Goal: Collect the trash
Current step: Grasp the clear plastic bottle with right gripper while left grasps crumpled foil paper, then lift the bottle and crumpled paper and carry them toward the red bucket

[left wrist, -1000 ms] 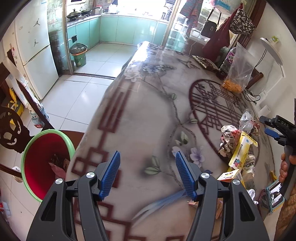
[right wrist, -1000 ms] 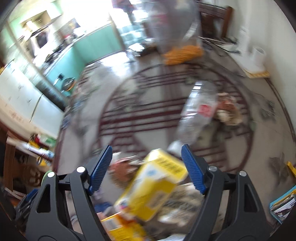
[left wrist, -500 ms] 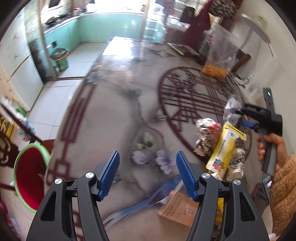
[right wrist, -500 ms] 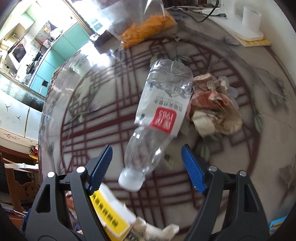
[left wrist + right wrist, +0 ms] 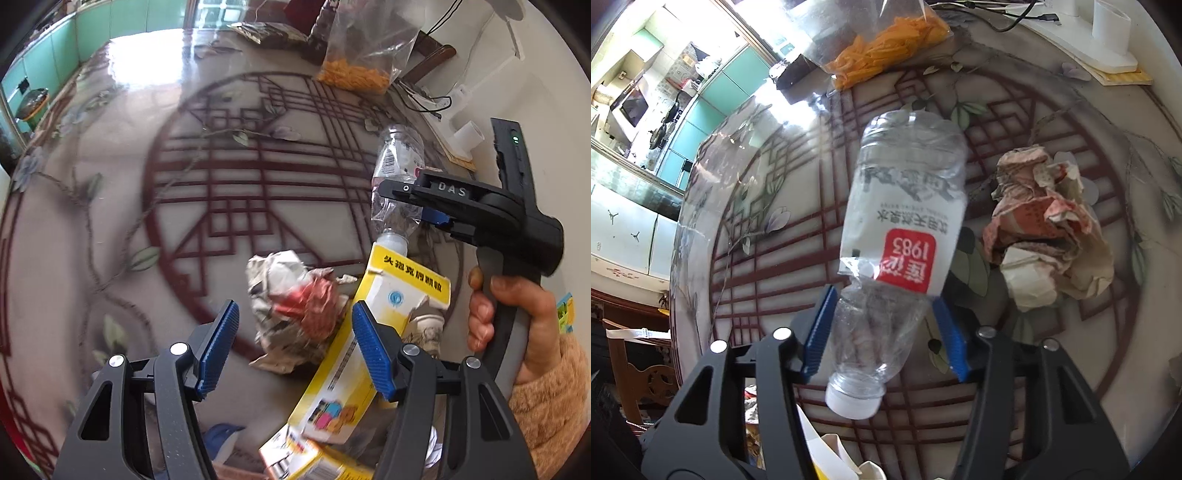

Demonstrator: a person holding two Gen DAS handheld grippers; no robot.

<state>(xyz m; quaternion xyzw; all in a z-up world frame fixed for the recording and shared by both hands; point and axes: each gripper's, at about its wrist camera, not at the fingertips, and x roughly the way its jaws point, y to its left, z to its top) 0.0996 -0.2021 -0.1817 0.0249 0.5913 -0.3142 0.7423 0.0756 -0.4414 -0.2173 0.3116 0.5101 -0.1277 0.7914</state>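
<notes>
A clear plastic bottle [image 5: 905, 221] with a red-and-white label lies on the patterned table [image 5: 110, 184], its white cap toward me. My right gripper [image 5: 882, 332] is closing on the bottle's neck end, and both blue pads touch its crumpled sides. From the left wrist view, that gripper [image 5: 417, 206] clamps the bottle [image 5: 399, 162] from the right. My left gripper [image 5: 295, 350] is open just above a crumpled newspaper ball [image 5: 291, 302]. A yellow carton [image 5: 402, 291] lies under its right finger.
A clear bag of orange snacks [image 5: 354, 70] stands at the table's far side. A second crumpled paper wad [image 5: 1045, 221] lies right of the bottle. A paper cup [image 5: 424, 332] and small boxes sit among the trash. A person's hand [image 5: 509, 314] holds the right gripper's handle.
My left gripper swung right, away from the red bin, to above the trash pile. My right gripper dropped over the bottle and its jaws narrowed onto it.
</notes>
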